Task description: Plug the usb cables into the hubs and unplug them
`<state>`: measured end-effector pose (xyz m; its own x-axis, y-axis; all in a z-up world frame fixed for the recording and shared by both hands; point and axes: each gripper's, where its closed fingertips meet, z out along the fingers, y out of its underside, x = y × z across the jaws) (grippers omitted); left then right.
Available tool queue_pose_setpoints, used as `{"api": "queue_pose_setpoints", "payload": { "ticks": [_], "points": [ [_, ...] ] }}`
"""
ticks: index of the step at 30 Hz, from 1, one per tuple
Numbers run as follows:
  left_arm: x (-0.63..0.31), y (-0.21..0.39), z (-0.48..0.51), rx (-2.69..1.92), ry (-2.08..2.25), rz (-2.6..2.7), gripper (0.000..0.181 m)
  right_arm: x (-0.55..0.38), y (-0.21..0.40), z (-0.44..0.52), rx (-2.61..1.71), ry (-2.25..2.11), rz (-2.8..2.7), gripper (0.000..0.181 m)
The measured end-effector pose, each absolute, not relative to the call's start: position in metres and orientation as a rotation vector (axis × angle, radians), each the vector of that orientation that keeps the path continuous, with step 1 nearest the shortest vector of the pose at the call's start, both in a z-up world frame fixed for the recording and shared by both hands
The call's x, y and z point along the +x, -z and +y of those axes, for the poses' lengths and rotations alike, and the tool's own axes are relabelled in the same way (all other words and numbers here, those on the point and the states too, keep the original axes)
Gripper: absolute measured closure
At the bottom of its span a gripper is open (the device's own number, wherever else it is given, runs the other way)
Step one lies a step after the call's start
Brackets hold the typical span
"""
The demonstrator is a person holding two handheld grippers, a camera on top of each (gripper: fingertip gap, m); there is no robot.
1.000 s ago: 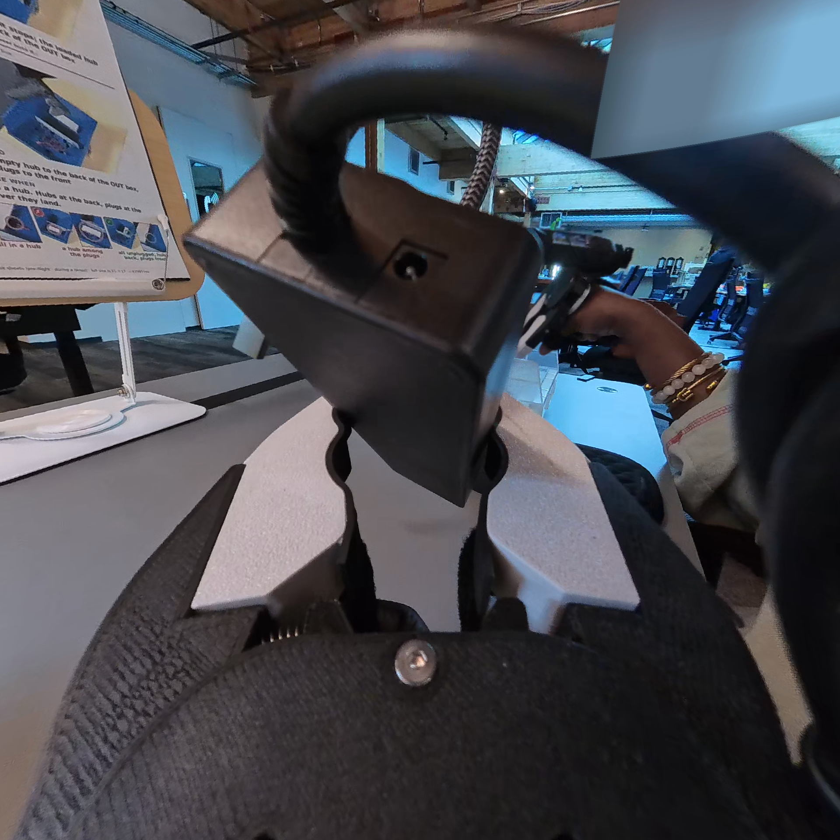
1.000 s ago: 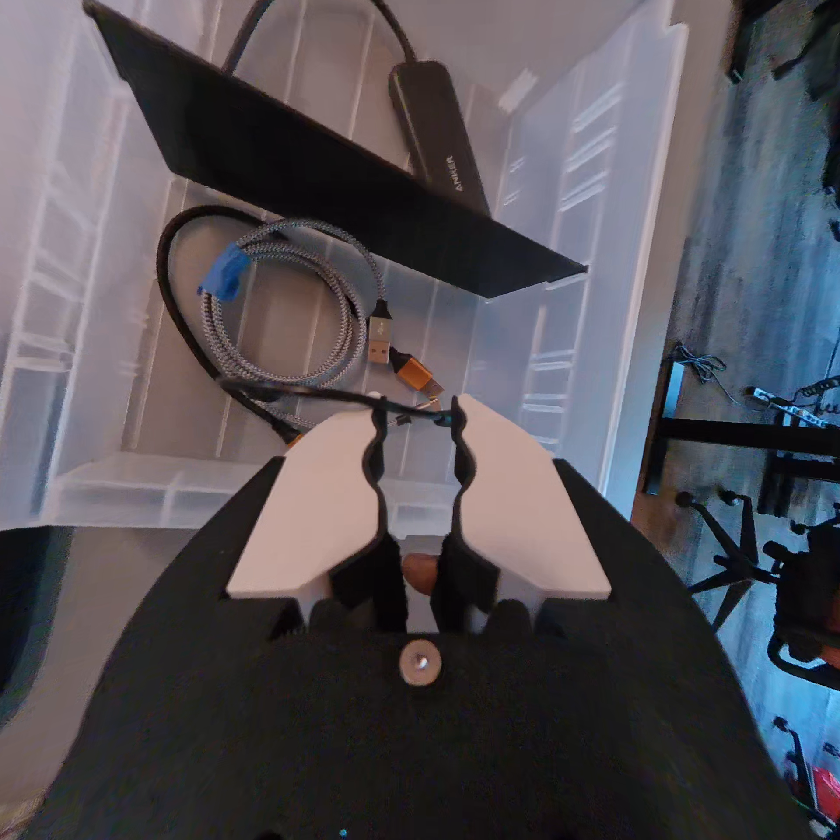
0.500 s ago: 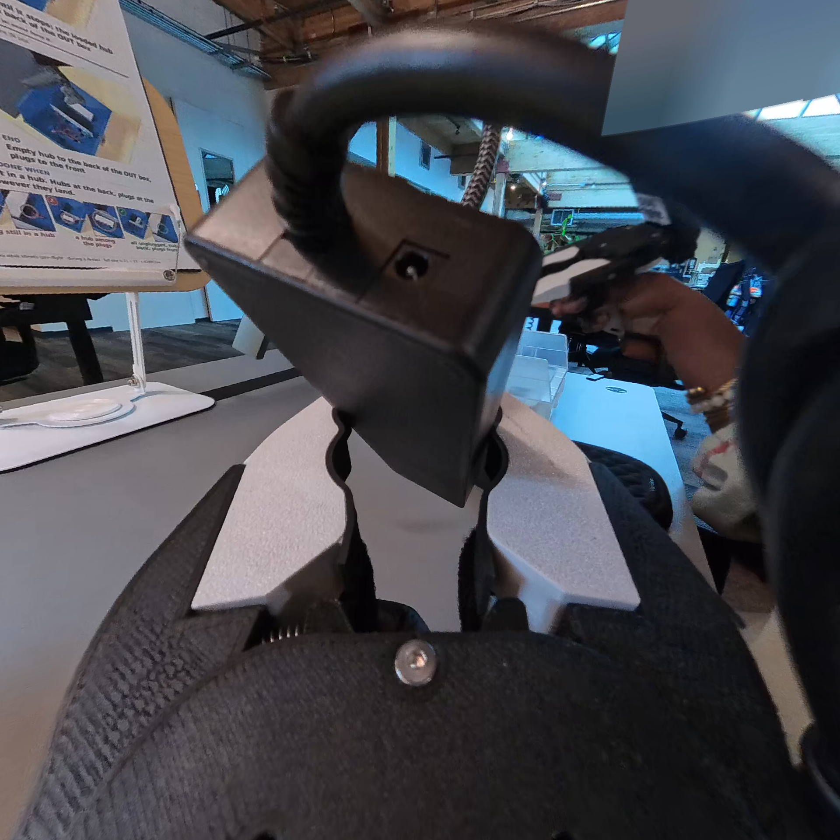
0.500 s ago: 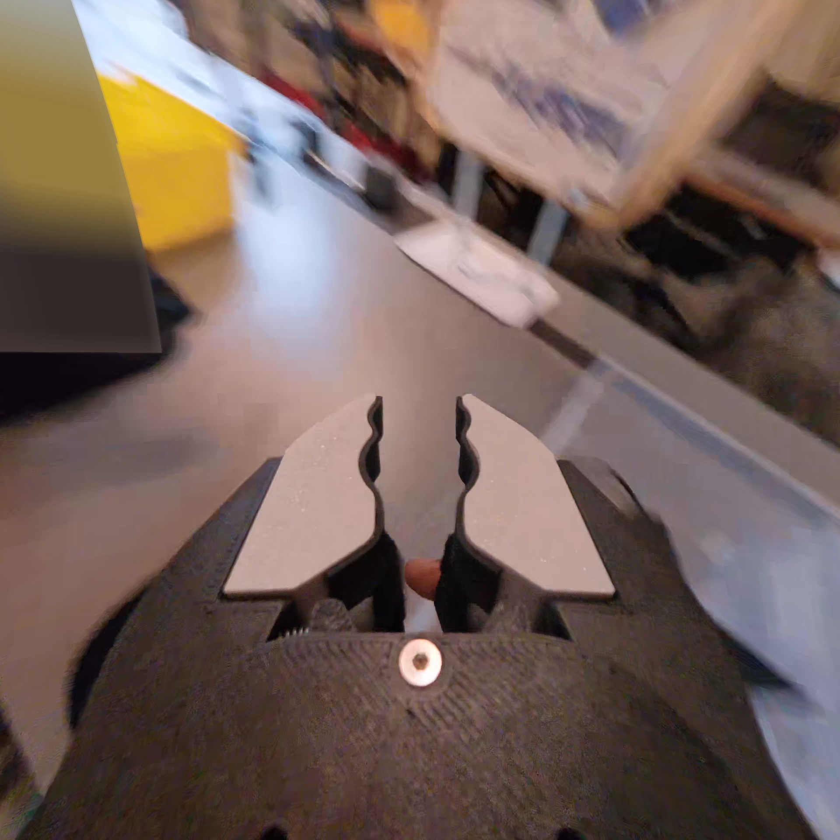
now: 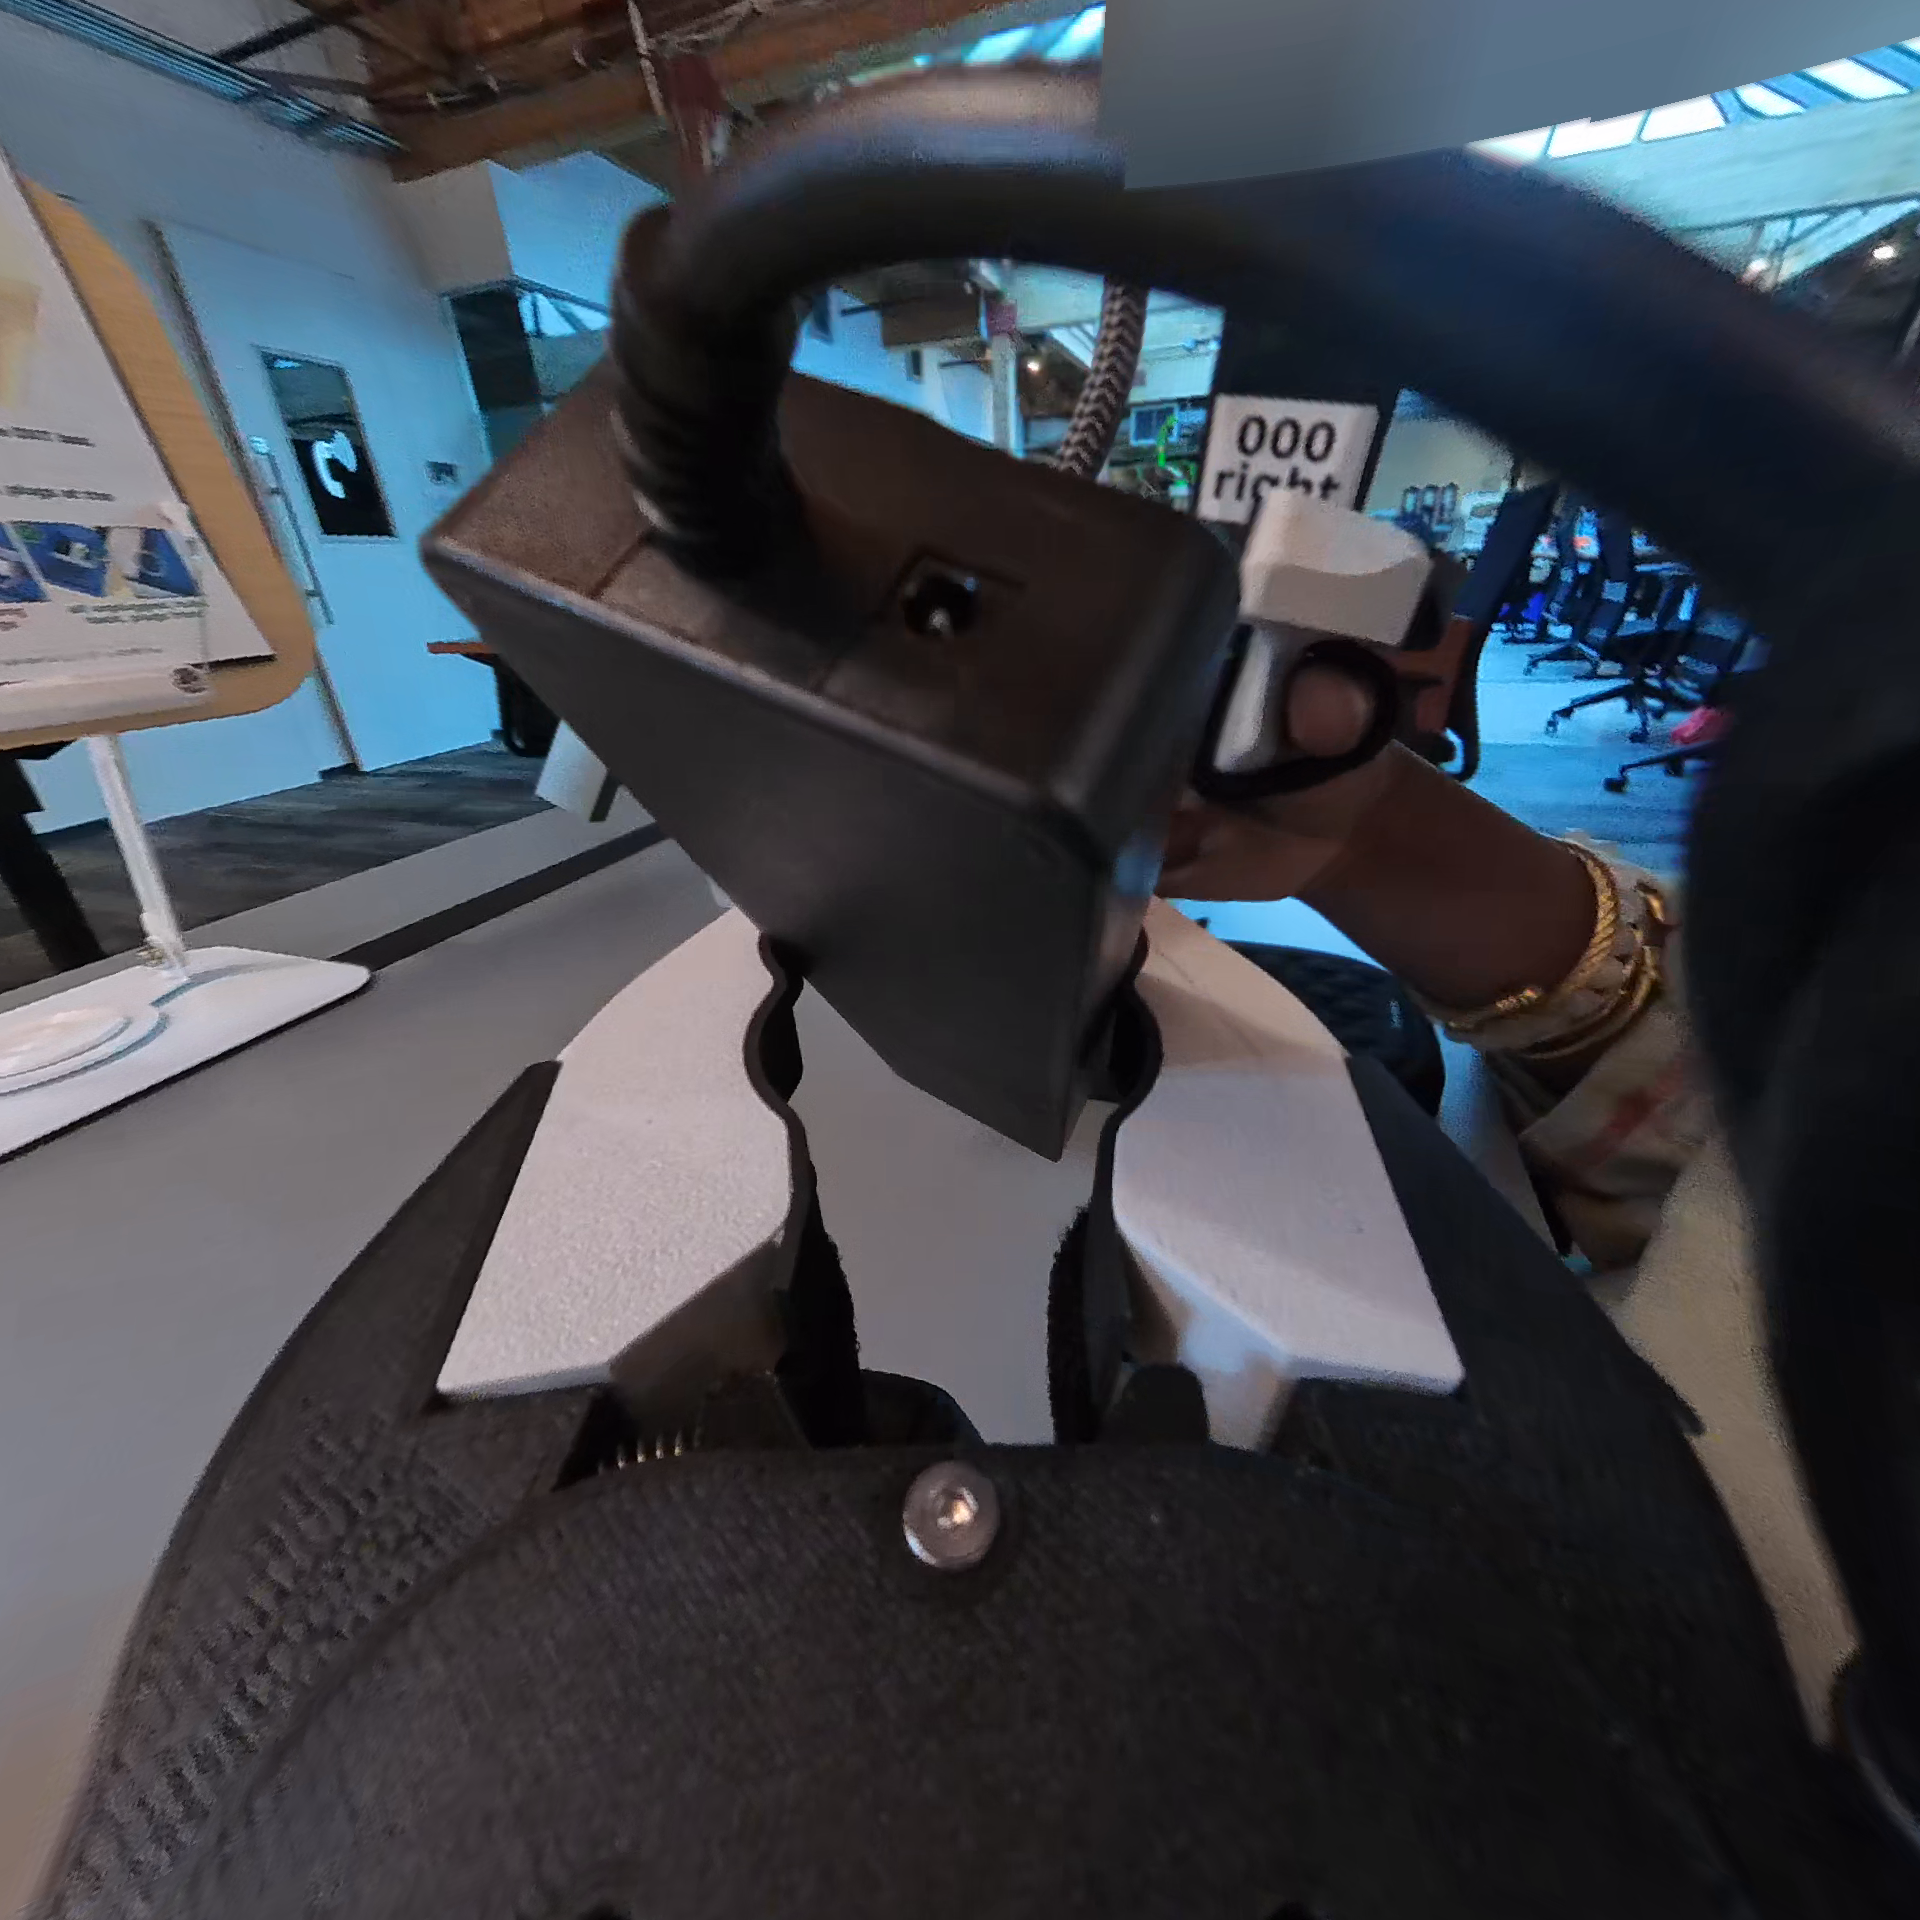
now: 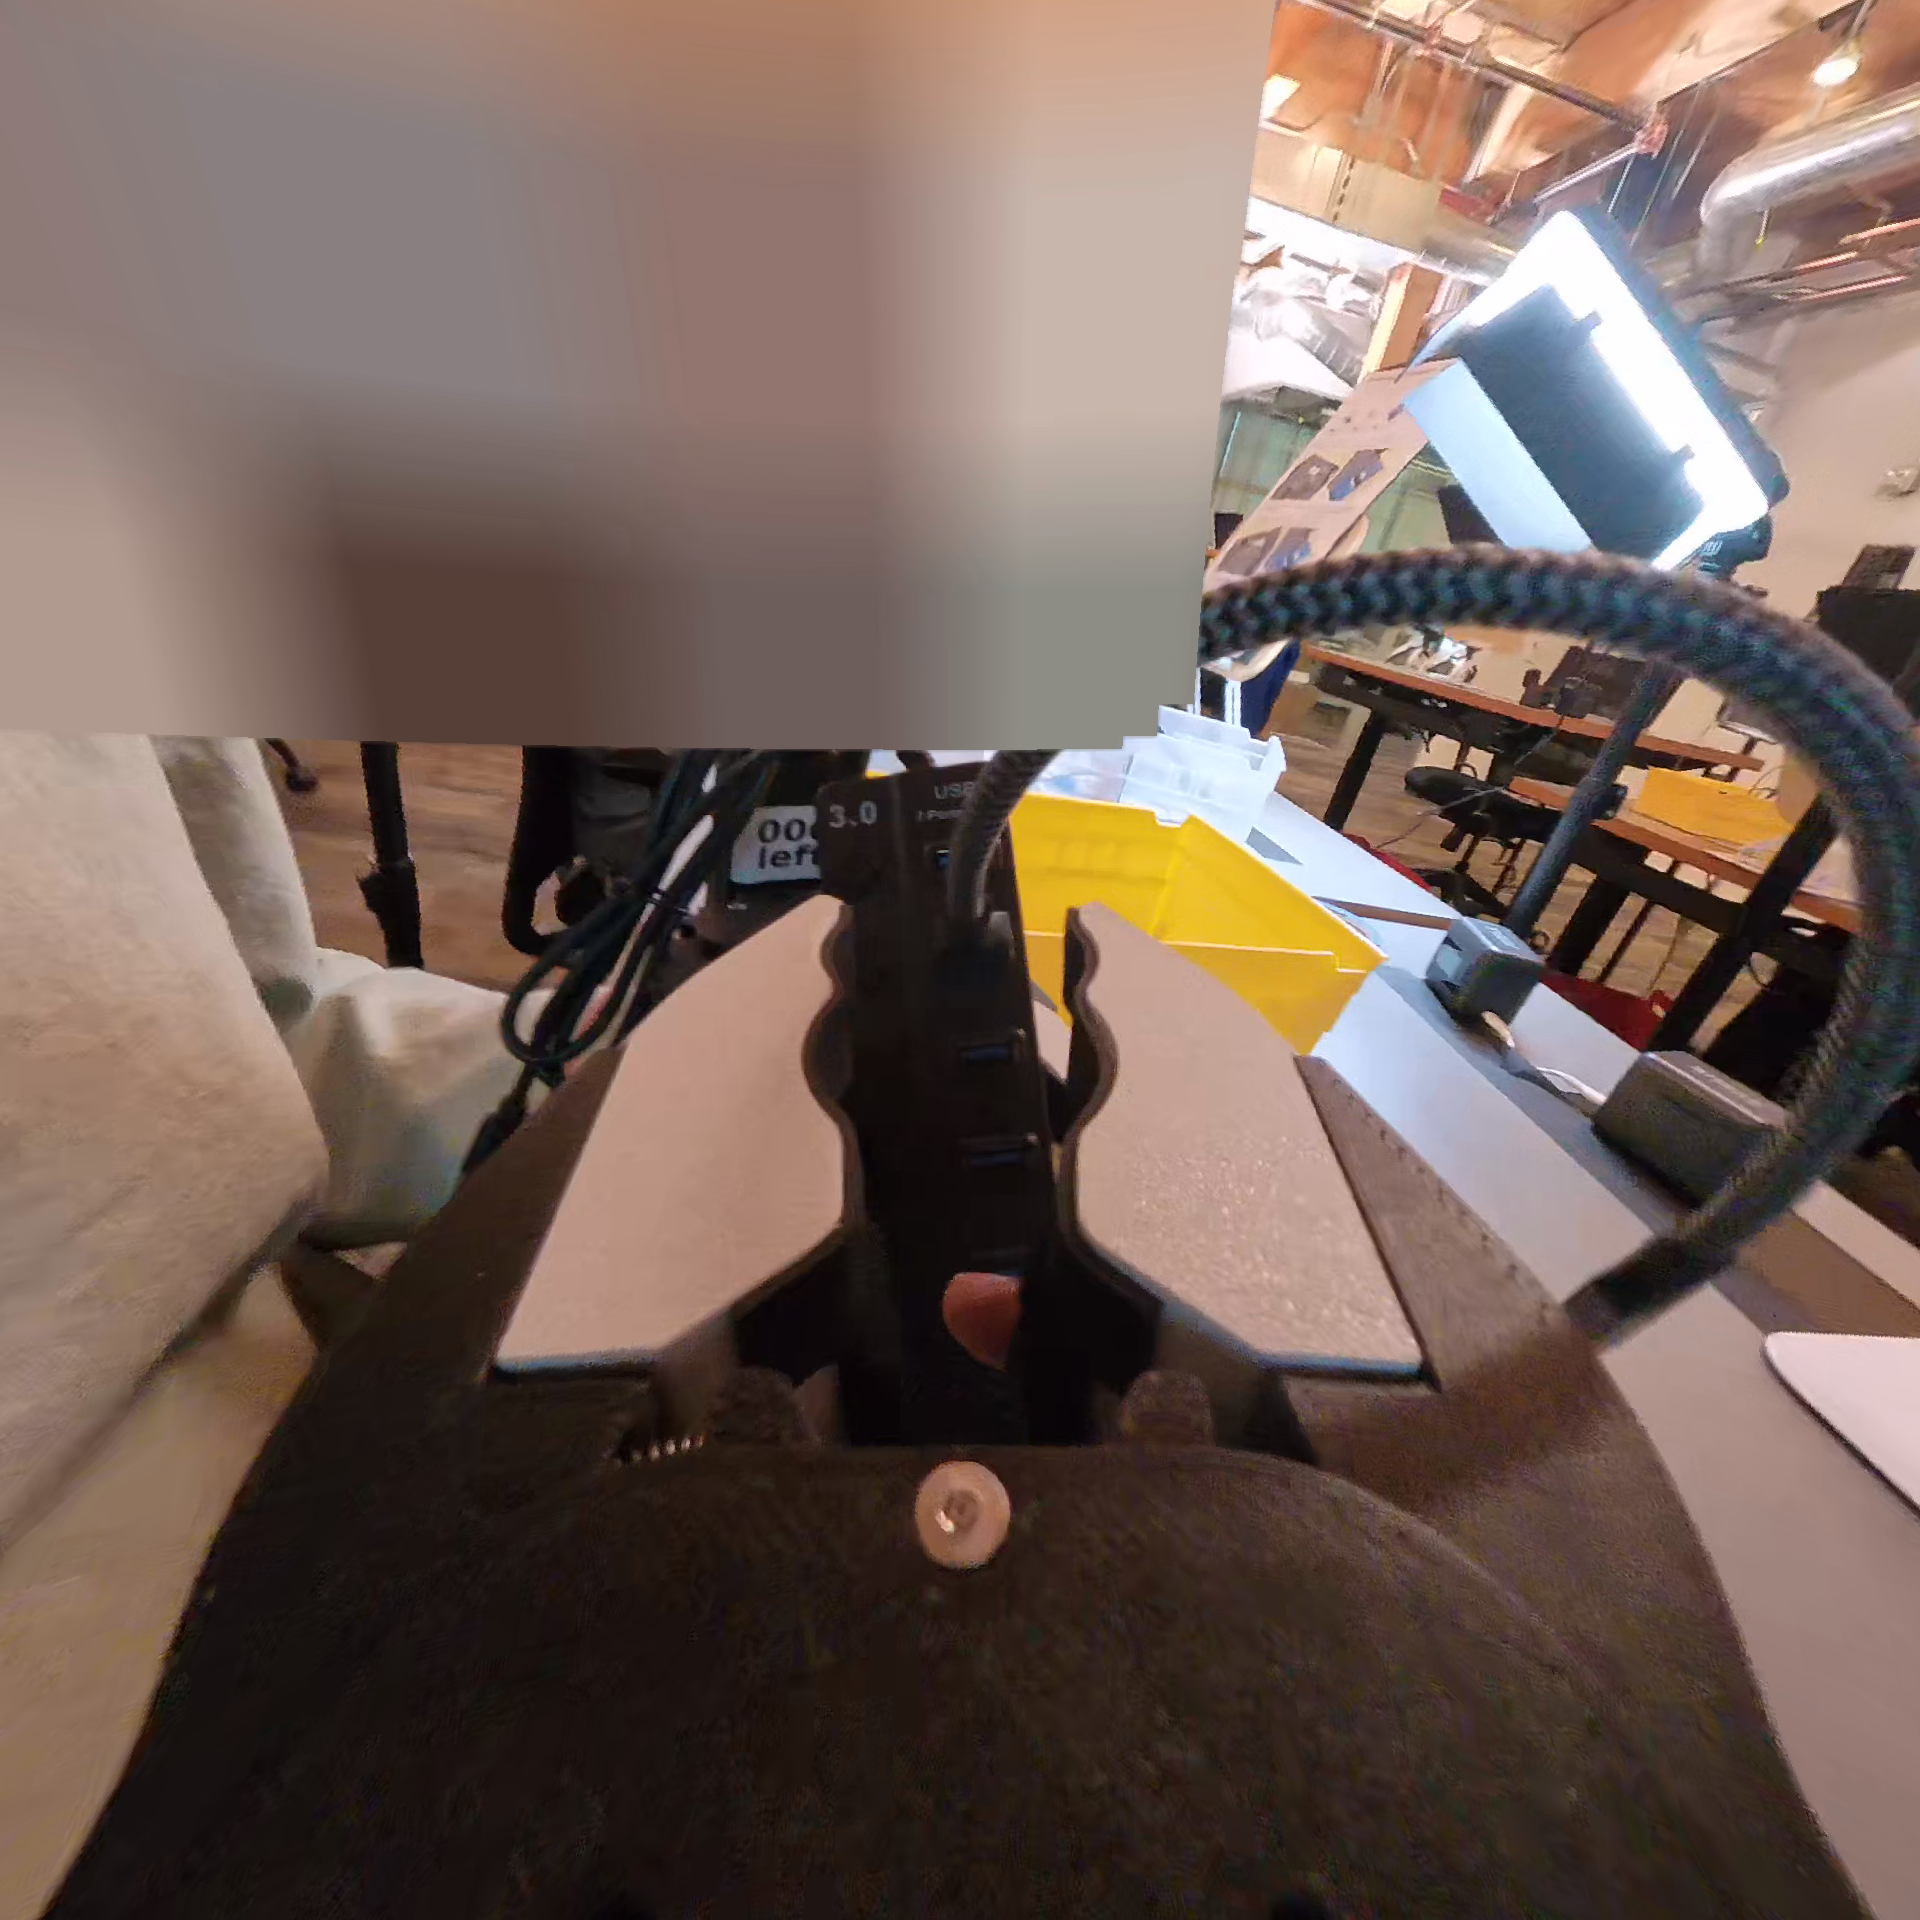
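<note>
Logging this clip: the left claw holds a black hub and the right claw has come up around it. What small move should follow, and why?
Probably close the right claw on the braided cable's plug and pull it out. The left claw grips the black hub, whose port row lies between the right claw's open fingers, with one plug seated there.

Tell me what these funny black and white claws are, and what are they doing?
Those are grabbing tools. A person holds one in each hand, and each has a camera looking along its two white fingers. One picture comes from the left tool, which is squeezing a black box-shaped plastic USB hub above a grey table. The other comes from the right tool, open around that same hub, where a grey braided cable is plugged in. A yellow plastic bin sits on the table behind.
</note>
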<state>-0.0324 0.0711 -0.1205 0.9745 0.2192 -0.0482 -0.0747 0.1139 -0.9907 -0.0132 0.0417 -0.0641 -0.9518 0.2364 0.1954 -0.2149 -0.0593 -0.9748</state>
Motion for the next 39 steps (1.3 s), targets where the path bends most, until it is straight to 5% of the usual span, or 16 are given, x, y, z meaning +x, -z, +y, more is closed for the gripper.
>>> {"api": "queue_pose_setpoints", "payload": {
  "ticks": [2,4,9,39],
  "points": [
    [-0.028,0.122,0.074,-1.458,-0.206,-0.09,0.124,-0.015,0.067,0.037,0.028,-2.037,-1.926,0.168],
    [-0.023,0.12,0.075,-1.44,-0.185,-0.071,0.123,-0.011,0.066,0.037,0.081,-2.031,-1.909,0.172],
    [-0.008,0.095,0.064,-1.263,-0.05,-0.023,0.113,-0.006,0.073,0.038,0.072,-2.065,-1.968,0.173],
    [0.001,0.095,0.066,-1.313,-0.179,0.081,0.115,0.003,0.078,0.044,0.098,-1.984,-1.916,0.172]
  ]
}}
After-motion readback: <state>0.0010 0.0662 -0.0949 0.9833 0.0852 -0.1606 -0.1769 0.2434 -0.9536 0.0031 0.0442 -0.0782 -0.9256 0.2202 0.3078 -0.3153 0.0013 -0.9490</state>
